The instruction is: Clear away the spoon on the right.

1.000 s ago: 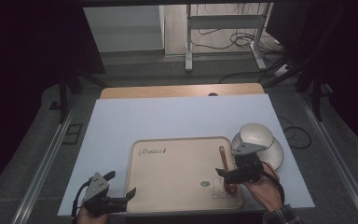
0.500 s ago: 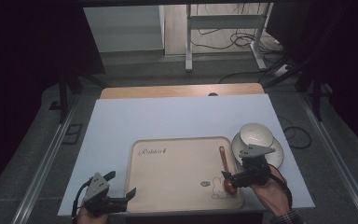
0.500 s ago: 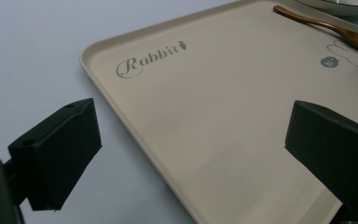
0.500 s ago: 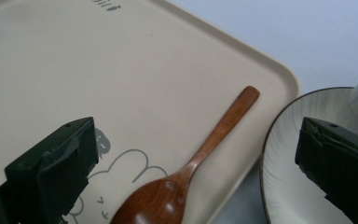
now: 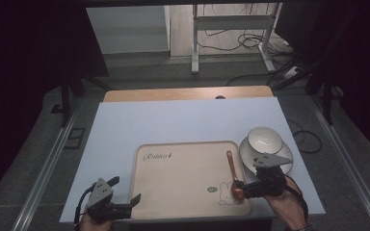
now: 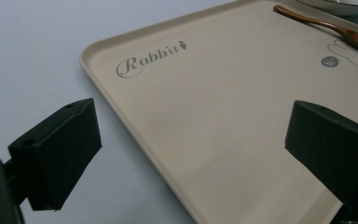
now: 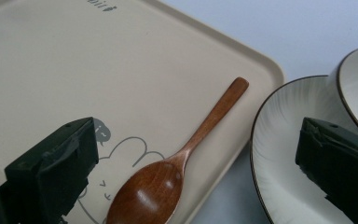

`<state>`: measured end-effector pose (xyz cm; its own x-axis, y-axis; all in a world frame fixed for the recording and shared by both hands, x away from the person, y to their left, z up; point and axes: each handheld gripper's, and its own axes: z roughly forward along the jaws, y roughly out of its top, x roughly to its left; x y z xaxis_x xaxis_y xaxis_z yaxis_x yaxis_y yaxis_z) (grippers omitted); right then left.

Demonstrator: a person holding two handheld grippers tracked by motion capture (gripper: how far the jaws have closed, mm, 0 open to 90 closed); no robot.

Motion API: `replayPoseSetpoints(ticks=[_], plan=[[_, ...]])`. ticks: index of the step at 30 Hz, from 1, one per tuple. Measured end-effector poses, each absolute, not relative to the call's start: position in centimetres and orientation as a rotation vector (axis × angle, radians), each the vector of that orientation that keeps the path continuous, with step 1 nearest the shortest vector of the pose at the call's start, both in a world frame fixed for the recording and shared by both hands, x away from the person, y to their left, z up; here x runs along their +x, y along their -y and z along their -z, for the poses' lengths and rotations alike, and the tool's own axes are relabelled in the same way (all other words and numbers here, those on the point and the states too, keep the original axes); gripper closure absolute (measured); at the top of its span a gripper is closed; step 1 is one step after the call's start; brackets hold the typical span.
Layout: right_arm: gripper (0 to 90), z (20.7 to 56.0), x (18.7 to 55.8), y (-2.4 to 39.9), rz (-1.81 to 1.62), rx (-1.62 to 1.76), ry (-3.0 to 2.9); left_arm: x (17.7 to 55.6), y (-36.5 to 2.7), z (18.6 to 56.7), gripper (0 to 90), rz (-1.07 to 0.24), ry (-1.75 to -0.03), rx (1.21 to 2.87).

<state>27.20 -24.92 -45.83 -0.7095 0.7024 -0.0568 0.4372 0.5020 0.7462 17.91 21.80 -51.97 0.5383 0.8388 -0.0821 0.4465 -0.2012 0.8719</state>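
Note:
A beige tray (image 5: pixel 183 178) printed "Rabbit" lies on the white mat. Along its right side rests a brown wooden spoon (image 5: pixel 231 172), bowl end toward me. Just right of the tray, a white bowl (image 5: pixel 265 138) sits on a white plate (image 5: pixel 250 155). My right gripper (image 5: pixel 243 187) is open near the spoon's bowl end; in the right gripper view the spoon (image 7: pixel 168 182) lies between the spread jaws, untouched, with the plate (image 7: pixel 279 154) beside it. My left gripper (image 5: pixel 124 190) is open at the tray's near left corner, one jaw over the mat, one over the tray (image 6: pixel 214 116).
The white mat (image 5: pixel 183 120) covers a wooden table whose far edge (image 5: pixel 188 93) shows behind it. Cables and a metal stand's legs (image 5: pixel 231 43) lie on the floor beyond. The table's near edge is close under both hands.
My right gripper has drawn back toward the near edge, uncovering the bowl and plate. The spoon stays on the tray. The left gripper has barely moved.

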Motion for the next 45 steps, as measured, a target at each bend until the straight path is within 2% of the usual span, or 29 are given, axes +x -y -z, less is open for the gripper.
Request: replayPoseSetpoints(ticks=[45], plan=[[0.0, 46.6, 23.7, 28.7, -1.079, 1.04, -2.278, 17.9, -21.9, 52.0, 3.2, -0.521, -1.065, 1.827]])
